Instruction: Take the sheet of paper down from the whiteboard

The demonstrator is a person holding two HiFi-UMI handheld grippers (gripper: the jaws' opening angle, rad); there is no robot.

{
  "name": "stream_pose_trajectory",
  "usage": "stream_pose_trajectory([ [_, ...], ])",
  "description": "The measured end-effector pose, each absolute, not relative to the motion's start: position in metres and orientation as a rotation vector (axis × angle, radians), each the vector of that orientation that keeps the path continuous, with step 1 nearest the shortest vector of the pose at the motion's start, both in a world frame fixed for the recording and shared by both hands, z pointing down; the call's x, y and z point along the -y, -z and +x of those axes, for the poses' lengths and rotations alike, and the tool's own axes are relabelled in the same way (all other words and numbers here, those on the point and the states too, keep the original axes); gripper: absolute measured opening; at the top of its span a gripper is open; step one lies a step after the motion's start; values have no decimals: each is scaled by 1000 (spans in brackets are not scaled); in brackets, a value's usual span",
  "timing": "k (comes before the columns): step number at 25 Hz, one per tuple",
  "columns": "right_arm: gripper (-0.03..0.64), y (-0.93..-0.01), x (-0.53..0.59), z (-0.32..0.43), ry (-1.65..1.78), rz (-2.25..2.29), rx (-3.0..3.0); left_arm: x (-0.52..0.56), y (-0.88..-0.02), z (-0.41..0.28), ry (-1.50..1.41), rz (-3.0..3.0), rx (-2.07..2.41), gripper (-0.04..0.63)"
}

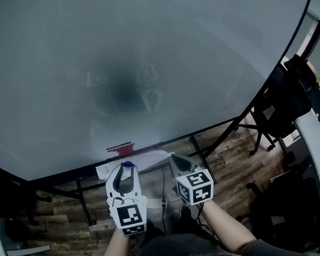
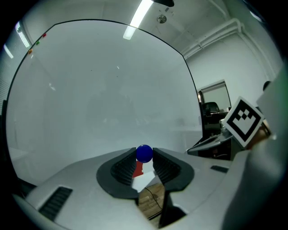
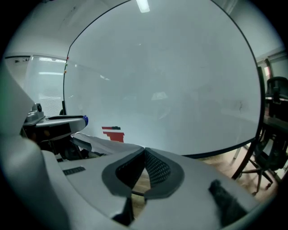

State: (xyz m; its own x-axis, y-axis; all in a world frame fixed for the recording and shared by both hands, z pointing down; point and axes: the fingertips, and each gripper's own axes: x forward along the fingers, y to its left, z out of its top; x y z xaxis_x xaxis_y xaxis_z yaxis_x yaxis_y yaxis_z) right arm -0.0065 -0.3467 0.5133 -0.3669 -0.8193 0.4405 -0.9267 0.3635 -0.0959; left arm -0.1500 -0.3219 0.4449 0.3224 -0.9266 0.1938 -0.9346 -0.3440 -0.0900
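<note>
Two grippers are held low before the whiteboard [image 1: 142, 53]. The left gripper [image 1: 128, 167] is clamped on a small blue ball [image 2: 144, 153]; the right gripper [image 3: 145, 152] is closed on nothing. The sheet of paper [image 1: 150, 158] is seen just beyond the left tips, left of the right ones, long axis crosswise.

The whiteboard [image 1: 142, 53] is smooth and glossy, the sheet [image 1: 146, 160] matt paper, the floor [image 1: 235, 162] grained wood. The left tool [image 2: 144, 157] is smooth grey plastic with ribbed pads [image 2: 122, 168]; the ball [image 2: 144, 153] shines.
</note>
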Motion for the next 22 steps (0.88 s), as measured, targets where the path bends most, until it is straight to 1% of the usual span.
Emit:
stream_pose_trajectory([
  [10,21,-513,296,11,-448,1522,2306,255,-455,-166,-355,2420,1876,120],
  [16,21,-521,244,47,-476,1472,2329,199,-452,-132,-368,2389,1934,120],
  [22,21,-529,173,89,-465,1412,2378,121,-457,-84,-368,2349,1985,120],
])
